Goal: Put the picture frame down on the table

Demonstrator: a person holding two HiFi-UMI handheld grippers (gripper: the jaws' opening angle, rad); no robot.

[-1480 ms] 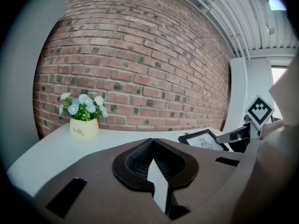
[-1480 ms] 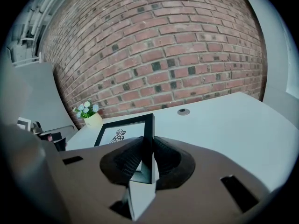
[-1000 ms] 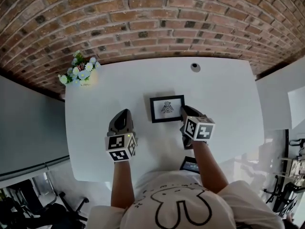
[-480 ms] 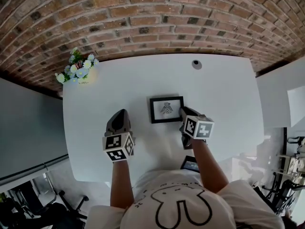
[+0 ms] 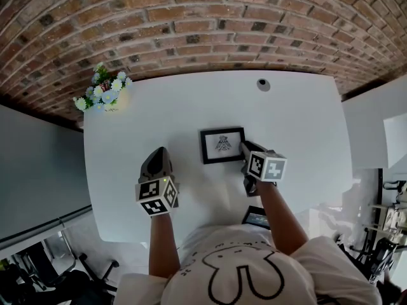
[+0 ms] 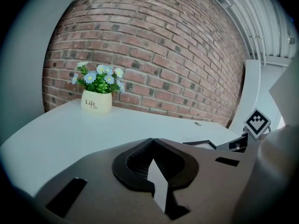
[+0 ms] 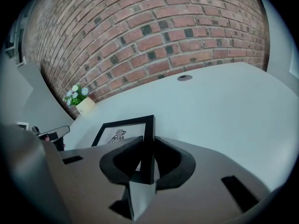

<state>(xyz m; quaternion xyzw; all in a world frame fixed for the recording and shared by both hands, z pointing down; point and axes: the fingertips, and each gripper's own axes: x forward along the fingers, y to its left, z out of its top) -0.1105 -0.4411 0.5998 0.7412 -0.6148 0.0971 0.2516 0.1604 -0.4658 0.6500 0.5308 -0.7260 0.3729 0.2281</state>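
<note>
A black picture frame [image 5: 222, 145] with a small bird print lies flat or nearly flat at the middle of the white table [image 5: 191, 107]; whether it touches the top I cannot tell. My right gripper [image 5: 244, 150] holds its right-hand edge. In the right gripper view the frame [image 7: 122, 135] runs away from the right gripper [image 7: 147, 146], its side bar pinched between the shut jaws. My left gripper [image 5: 159, 152] sits to the frame's left, apart from it, shut and empty. In the left gripper view the left gripper [image 6: 152, 141] has its tips touching, and the frame [image 6: 200, 144] shows at right.
A cream pot of blue and white flowers [image 5: 105, 94] stands at the table's far left corner, by the brick wall. A round grey cable port [image 5: 263, 84] sits near the far edge. A dark flat device [image 5: 255, 218] lies at the near edge, beside the person.
The frame stays in the right gripper's hold at much the same spot. The left gripper has drawn back slightly toward the person.
</note>
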